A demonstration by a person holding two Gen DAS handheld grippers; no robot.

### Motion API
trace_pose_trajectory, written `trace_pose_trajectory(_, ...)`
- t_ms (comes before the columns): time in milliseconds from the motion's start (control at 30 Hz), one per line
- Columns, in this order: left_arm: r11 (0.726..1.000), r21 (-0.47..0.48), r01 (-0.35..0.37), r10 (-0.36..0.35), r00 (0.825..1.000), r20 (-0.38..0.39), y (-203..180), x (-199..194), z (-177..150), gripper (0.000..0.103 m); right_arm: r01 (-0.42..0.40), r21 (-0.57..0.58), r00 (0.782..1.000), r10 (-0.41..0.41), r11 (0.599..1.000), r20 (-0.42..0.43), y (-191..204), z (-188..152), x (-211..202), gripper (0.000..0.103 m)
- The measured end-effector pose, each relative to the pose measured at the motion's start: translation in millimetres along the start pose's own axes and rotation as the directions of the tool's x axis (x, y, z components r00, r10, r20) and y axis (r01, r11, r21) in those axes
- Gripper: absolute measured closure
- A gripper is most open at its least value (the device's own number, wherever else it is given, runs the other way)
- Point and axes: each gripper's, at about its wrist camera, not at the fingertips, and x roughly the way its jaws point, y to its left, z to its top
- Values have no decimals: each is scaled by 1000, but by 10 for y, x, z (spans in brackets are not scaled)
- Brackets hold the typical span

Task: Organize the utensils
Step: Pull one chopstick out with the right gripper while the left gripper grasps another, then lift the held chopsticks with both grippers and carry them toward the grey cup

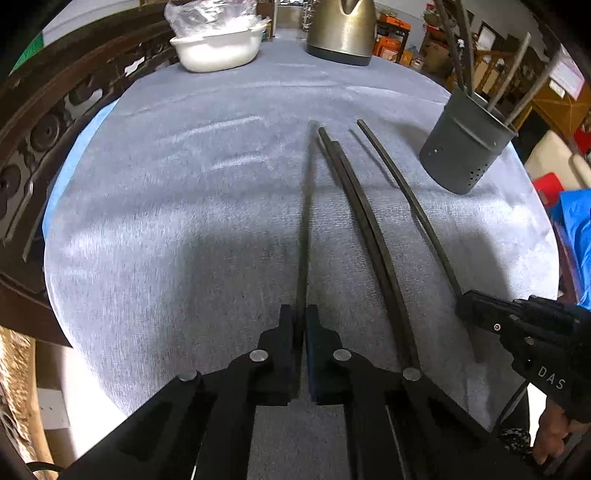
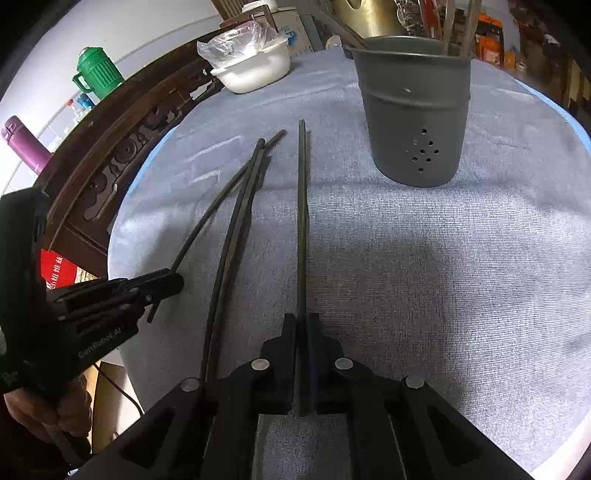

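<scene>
Dark chopsticks lie on a grey tablecloth (image 1: 184, 206). My left gripper (image 1: 303, 314) is shut on the near end of one chopstick (image 1: 306, 221), which points away across the cloth. My right gripper (image 2: 303, 321) is shut on another chopstick (image 2: 302, 221). Two more chopsticks (image 1: 369, 221) lie side by side between the held ones, touched by neither gripper. In the left wrist view the right gripper (image 1: 463, 301) comes in from the right. In the right wrist view the left gripper (image 2: 177, 282) comes in from the left. A grey perforated utensil holder (image 2: 413, 110) stands upright at the far right with several sticks in it.
A white bowl (image 1: 218, 48) with a plastic bag in it and a metal kettle (image 1: 341, 33) stand at the far edge. A carved dark wooden rail (image 1: 44, 129) borders the left side. A person's hand (image 2: 44, 410) holds the left gripper's handle.
</scene>
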Motion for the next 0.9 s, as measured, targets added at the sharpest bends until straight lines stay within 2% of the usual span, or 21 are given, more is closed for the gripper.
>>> trace_pose_trajectory(400,997,-61,52,-56,997,-58,230,-193,-411,98,-62,53,991,67,997,-114,-75,-210,-96,97)
trace_pose_trajectory(533,996,-51,70,-74,994,-85,249,-235,-474,97,-85,60,984,94,995,-154,-119,-155,-82,95)
trace_pose_trajectory(567,996,-47,75,-80,993,-92,255,-225,-451,91,-89,78,982,101,993,-159,-150,-111,-87,95)
trace_pose_trajectory(600,996,-43,75,-79,992,-94,274,-238,-431,76,-92,96,982,106,991,-154,-174,-67,-102,94)
trace_pose_trajectory(633,997,-39,71,-74,993,-87,314,-252,-416,67,-96,108,985,109,990,-131,-204,4,-145,93)
trace_pose_trajectory(667,997,-35,64,-66,995,-71,328,-262,-369,58,-95,108,988,107,990,-108,-216,46,-183,89)
trace_pose_trajectory(733,998,-23,62,-63,997,-39,352,-297,-265,58,-85,104,995,90,991,-50,-239,178,-268,78)
trace_pose_trajectory(800,997,-22,73,-73,997,-16,373,-300,-149,58,-91,113,996,92,989,-9,-267,281,-308,63)
trace_pose_trajectory(867,997,-14,81,-81,997,-4,356,-251,-14,58,-97,110,994,92,989,52,-275,400,-332,56)
trace_pose_trajectory(900,997,-10,78,-78,997,-2,341,-222,35,58,-85,101,995,78,991,69,-263,450,-319,56)
